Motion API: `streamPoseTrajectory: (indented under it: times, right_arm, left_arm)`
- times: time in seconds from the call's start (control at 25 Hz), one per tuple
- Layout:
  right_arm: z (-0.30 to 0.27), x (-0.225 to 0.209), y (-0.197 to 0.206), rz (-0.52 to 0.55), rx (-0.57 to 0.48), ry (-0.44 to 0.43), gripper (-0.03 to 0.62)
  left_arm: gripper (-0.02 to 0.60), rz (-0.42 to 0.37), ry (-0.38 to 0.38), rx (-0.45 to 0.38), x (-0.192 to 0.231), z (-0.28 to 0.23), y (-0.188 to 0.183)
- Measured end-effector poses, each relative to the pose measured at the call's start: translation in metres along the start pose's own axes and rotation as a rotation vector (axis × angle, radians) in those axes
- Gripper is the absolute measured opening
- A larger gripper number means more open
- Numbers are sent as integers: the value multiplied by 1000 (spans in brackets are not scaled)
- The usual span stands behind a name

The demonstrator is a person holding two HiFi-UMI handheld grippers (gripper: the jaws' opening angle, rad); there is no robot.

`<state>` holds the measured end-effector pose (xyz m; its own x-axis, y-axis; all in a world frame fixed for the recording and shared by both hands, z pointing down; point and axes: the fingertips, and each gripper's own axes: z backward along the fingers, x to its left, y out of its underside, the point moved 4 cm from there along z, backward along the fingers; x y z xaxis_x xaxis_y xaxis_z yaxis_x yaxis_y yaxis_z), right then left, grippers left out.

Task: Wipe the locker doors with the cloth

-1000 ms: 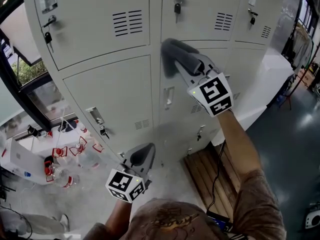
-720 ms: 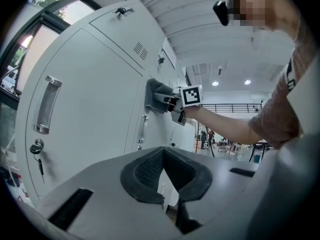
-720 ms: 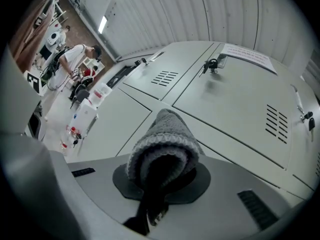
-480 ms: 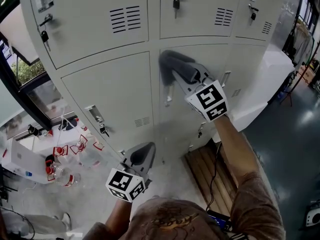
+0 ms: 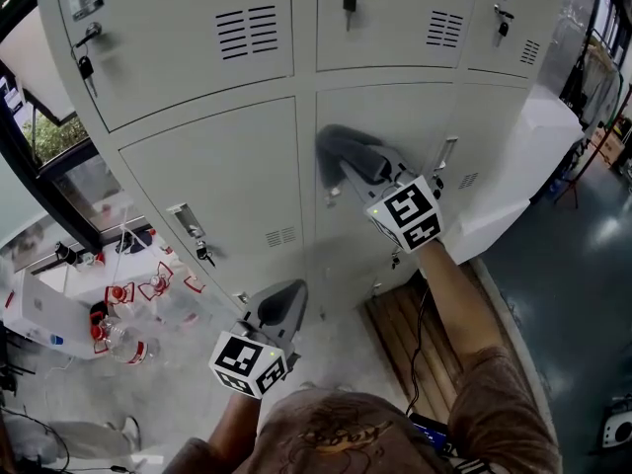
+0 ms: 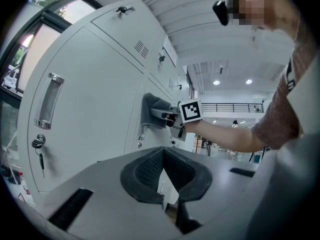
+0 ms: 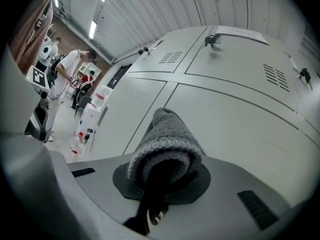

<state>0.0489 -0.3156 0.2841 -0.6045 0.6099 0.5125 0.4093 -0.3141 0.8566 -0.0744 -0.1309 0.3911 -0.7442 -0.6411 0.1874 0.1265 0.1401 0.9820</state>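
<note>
My left gripper [image 5: 280,307] hangs low, left of centre, forearm bent close to me, its ribbed black pads [image 6: 142,173] closed together on nothing. At centre my right gripper [image 5: 370,169], arm stretched forward, clamps the folded, nubby grey cloth [image 5: 339,144] against a smooth pale metal locker door [image 5: 405,117].

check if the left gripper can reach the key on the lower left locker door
Probably yes: in the head view the left gripper hangs empty, jaws together, just below-right of the key, nothing between them. The right gripper holds the cloth on the next door over.
</note>
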Motion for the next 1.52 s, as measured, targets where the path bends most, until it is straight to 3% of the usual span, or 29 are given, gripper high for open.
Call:
streamPoseTrajectory:
  times: [0.36, 0.96, 1.2, 1.52]
  right_arm:
    - [1, 10, 22, -74, -3, 11, 35]
    - [-5, 50, 90, -183, 120, -37, 35]
    - [-5, 58, 104, -234, 96, -16, 35]
    - [-11, 84, 143, -306, 171, -30, 35]
  left_arm:
    - [2, 0, 0, -1, -3, -1, 1]
    - [2, 2, -20, 11, -3, 4, 6]
    - [2, -2, -29, 17, -1, 8, 7]
    - [2, -8, -32, 25, -1, 12, 7]
